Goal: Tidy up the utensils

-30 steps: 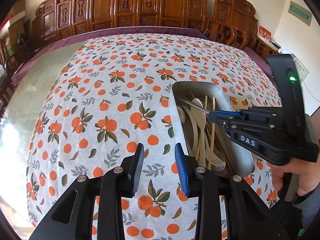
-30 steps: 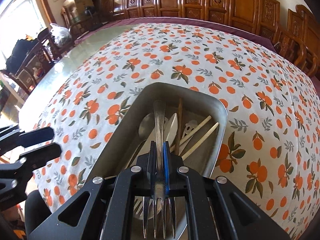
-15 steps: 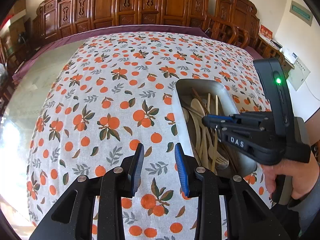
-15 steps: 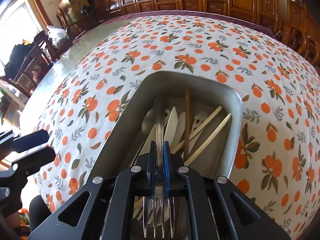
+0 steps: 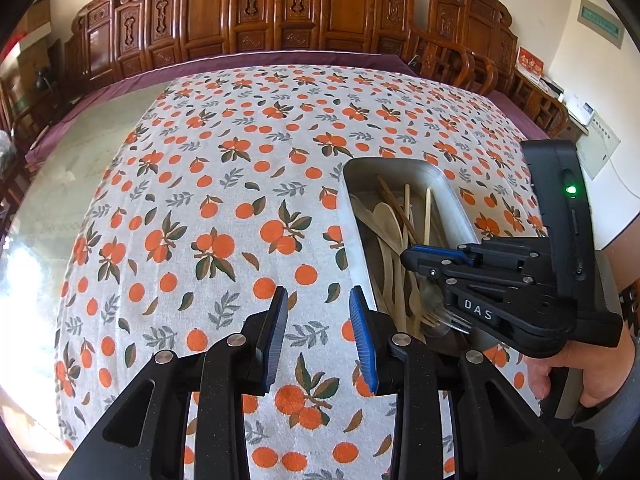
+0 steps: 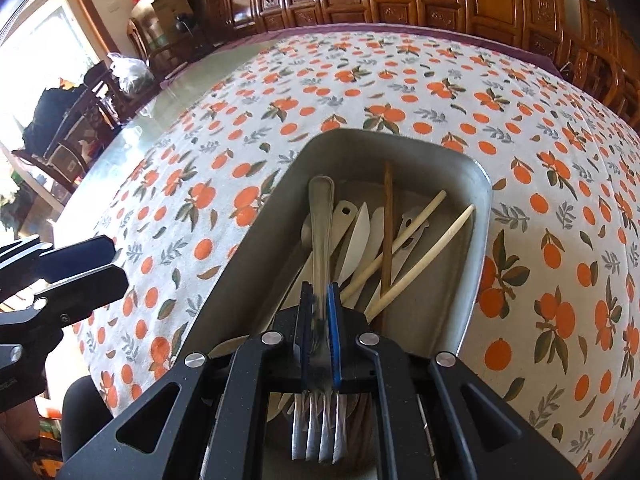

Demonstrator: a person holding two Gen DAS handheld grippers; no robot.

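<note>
One fork (lengthwise in tray), tines rearward.

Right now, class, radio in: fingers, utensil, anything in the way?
Right gripper shut on silver metal fork over grey metal tray. Left gripper open, empty. Nothing blocking.

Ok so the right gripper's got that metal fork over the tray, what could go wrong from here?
1. The right gripper pinches the metal fork at its neck, with the long handle sticking out ahead. It could pivot or slip.
2. The fork hangs over wooden utensils piled loosely in the metal tray; lowering it may snag or scatter them.
3. The left gripper hovers open over the tablecloth beside the tray, so nothing steadies the tray if it is nudged.
</note>
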